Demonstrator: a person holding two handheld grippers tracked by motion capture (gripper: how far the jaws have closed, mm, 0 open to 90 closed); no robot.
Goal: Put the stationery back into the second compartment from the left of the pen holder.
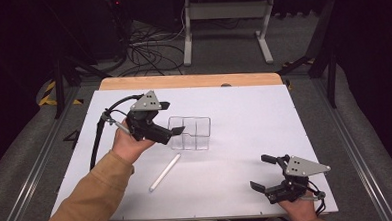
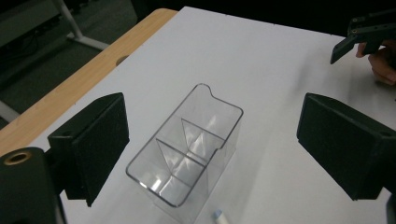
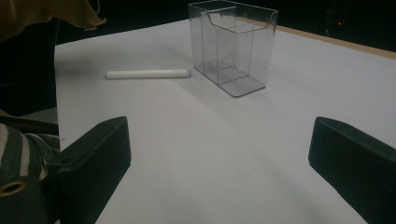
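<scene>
Clear plastic divided organizer box [image 1: 190, 133] stands upright mid-table on white tabletop [image 1: 244, 113], white cylindrical stick [image 1: 164, 172] lying just in front of it. Left gripper [image 1: 172, 131] hovers at box's left side, jaws spread wide, empty. Right gripper [image 1: 262, 172] near front right edge, jaws apart, empty.

Dim, soft overhead light; dark, grainy surroundings.
</scene>
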